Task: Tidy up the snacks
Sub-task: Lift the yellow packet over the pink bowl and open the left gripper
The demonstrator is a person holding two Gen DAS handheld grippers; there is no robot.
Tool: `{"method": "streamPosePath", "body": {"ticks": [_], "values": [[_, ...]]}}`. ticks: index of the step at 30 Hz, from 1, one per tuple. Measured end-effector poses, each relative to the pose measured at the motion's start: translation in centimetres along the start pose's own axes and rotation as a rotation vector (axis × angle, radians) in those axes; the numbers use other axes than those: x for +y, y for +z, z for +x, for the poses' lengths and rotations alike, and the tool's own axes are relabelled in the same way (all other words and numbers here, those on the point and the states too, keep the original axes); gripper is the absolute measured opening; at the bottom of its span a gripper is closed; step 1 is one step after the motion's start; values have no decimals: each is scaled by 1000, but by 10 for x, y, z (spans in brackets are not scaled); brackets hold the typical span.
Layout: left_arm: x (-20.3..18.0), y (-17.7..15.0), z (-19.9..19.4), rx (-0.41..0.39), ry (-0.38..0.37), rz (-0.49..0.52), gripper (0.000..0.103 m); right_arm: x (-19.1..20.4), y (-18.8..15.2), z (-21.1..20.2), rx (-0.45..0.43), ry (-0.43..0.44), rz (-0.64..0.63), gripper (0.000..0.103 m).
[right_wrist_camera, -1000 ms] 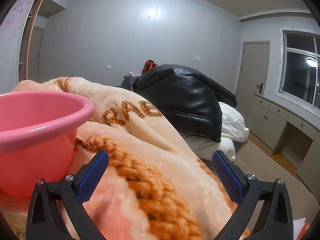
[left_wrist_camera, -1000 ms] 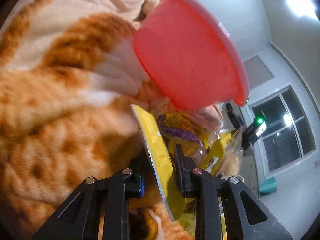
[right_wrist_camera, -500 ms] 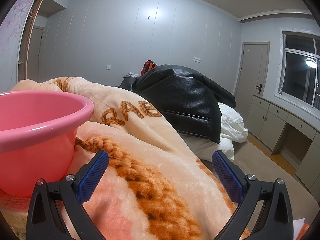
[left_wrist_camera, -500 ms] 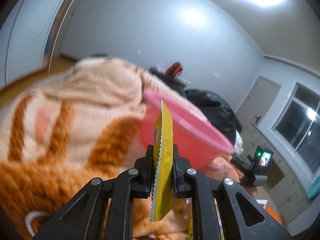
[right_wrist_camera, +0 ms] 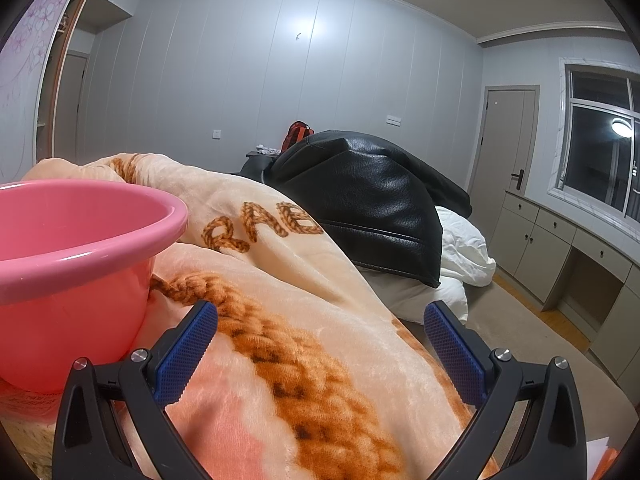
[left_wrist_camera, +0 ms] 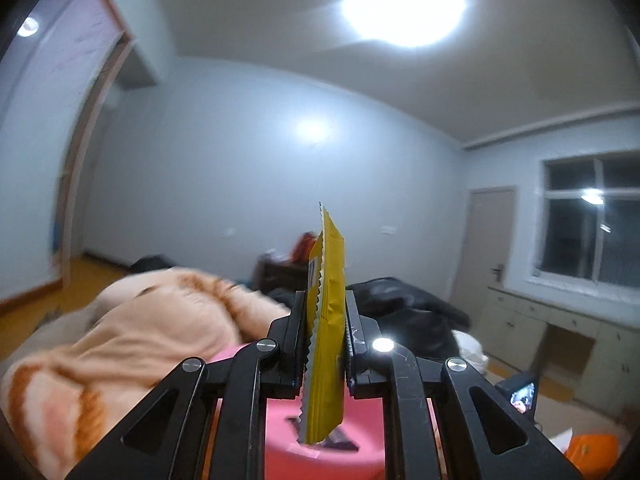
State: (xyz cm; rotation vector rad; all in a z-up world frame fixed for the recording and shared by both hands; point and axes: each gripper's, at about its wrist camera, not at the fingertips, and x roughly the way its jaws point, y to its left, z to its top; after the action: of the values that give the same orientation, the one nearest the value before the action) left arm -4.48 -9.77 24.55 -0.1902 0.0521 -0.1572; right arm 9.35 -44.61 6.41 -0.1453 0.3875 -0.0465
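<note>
My left gripper (left_wrist_camera: 323, 344) is shut on a flat yellow snack packet (left_wrist_camera: 326, 320) with a serrated edge, held upright and edge-on. It hangs above the pink plastic basin (left_wrist_camera: 280, 436), whose inside shows a dark packet. In the right wrist view the same pink basin (right_wrist_camera: 68, 268) stands at the left on the orange and cream blanket (right_wrist_camera: 304, 344). My right gripper (right_wrist_camera: 320, 344) is wide open and empty, resting low over the blanket to the right of the basin.
A black leather jacket (right_wrist_camera: 372, 208) lies on the bed behind the blanket, with white bedding (right_wrist_camera: 464, 256) beside it. Cabinets (right_wrist_camera: 560, 248) run under the window on the right. An orange item (left_wrist_camera: 588, 448) lies at the lower right.
My left gripper has lifted the yellow packet off the snack pile and swung up over the basin, so the basin now lies below it. The right gripper has not moved.
</note>
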Motion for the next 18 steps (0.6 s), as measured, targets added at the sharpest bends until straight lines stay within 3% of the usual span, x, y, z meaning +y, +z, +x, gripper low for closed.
{"method": "streamPosePath", "body": {"ticks": [4, 9, 13, 18], "values": [[-10, -35, 47, 97, 9, 76, 11, 0, 0, 0, 1, 0, 0, 103], [13, -87, 91, 231, 44, -20, 11, 0, 0, -1, -1, 0, 1, 103], [13, -103, 91, 232, 94, 14, 12, 1, 0, -1, -1, -2, 1, 103], [1, -77, 67, 214, 66, 40, 12, 1, 0, -1, 0, -2, 1, 103]]}}
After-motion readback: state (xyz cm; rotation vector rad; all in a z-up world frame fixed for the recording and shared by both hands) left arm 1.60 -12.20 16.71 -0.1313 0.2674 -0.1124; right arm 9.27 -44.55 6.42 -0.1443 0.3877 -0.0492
